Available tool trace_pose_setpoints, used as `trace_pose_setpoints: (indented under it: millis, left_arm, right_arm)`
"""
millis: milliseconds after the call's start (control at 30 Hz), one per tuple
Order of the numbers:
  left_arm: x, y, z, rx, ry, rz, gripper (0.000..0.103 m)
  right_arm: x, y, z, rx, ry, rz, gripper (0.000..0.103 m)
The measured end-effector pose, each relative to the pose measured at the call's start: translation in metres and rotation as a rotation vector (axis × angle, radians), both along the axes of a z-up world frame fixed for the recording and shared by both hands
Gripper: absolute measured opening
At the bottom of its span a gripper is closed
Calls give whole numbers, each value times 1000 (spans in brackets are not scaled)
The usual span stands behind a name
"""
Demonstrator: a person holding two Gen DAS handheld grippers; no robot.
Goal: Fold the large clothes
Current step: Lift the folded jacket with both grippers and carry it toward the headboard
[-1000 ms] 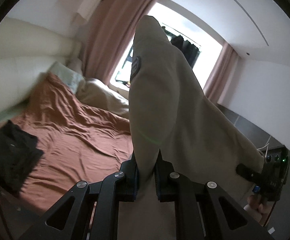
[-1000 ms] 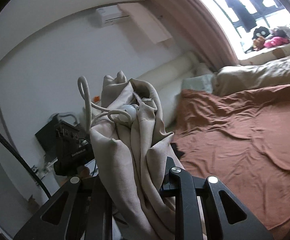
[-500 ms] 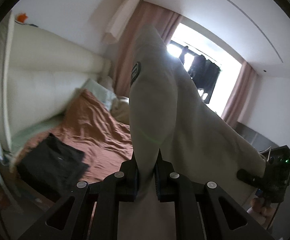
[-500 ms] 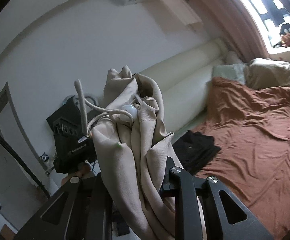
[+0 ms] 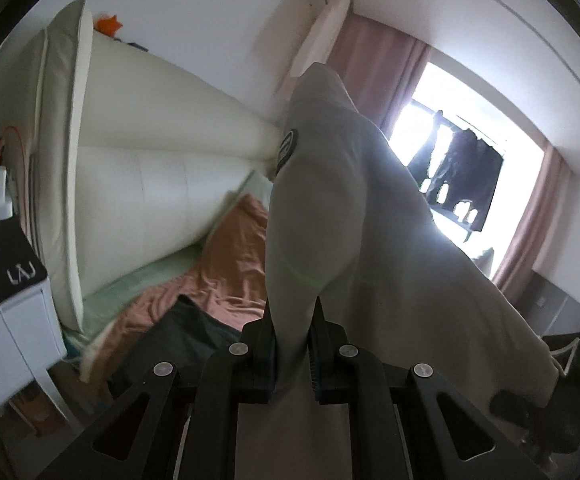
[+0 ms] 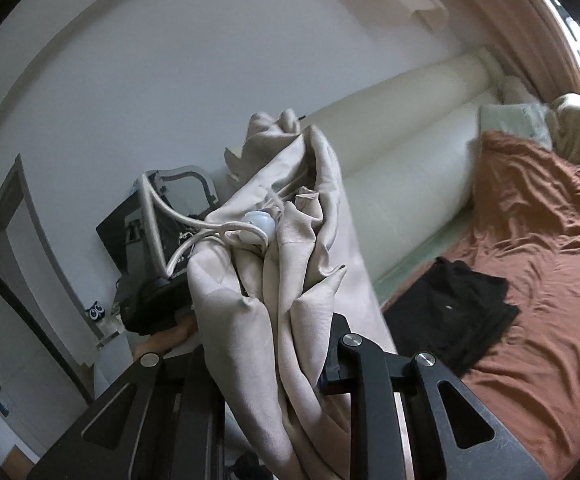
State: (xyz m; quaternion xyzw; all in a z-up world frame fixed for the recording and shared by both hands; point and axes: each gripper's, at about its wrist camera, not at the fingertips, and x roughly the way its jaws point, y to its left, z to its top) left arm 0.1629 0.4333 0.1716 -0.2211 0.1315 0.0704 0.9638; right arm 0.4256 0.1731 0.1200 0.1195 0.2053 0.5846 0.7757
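Note:
A large beige garment [image 5: 329, 216] with a round dark badge [image 5: 287, 151] hangs in the air between both grippers, above the bed's near side. My left gripper [image 5: 293, 320] is shut on one edge of it. My right gripper [image 6: 274, 344] is shut on a bunched part of the same beige garment [image 6: 282, 248], where a white drawstring with a round toggle [image 6: 258, 225] shows. The right gripper also shows at the right edge of the left wrist view [image 5: 569, 380], and the left gripper shows at the left of the right wrist view [image 6: 158, 276].
A bed with a rust-brown sheet [image 6: 549, 240] lies ahead, with a folded black garment [image 6: 449, 312] near its edge. A cream padded headboard [image 5: 150, 184] runs along the wall. A white nightstand [image 5: 6, 320] stands at left. A bright window with pink curtains [image 5: 529, 220] is at the far end.
Both grippers have swung left, still holding the beige garment. The headboard, nightstand and black garment have come closer and further into view; the window has slid right.

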Motion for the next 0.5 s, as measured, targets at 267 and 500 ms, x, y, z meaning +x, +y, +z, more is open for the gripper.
trace_pose_setpoints:
  millis: [267,500]
  left_arm:
    - [33,73,-23,-15,55,94,12]
    - [65,120,-40,-10,91,158,12]
  right_arm:
    - [65,75,-15,-35,81,80,17]
    - [131,131,-28,-54,161,203,17]
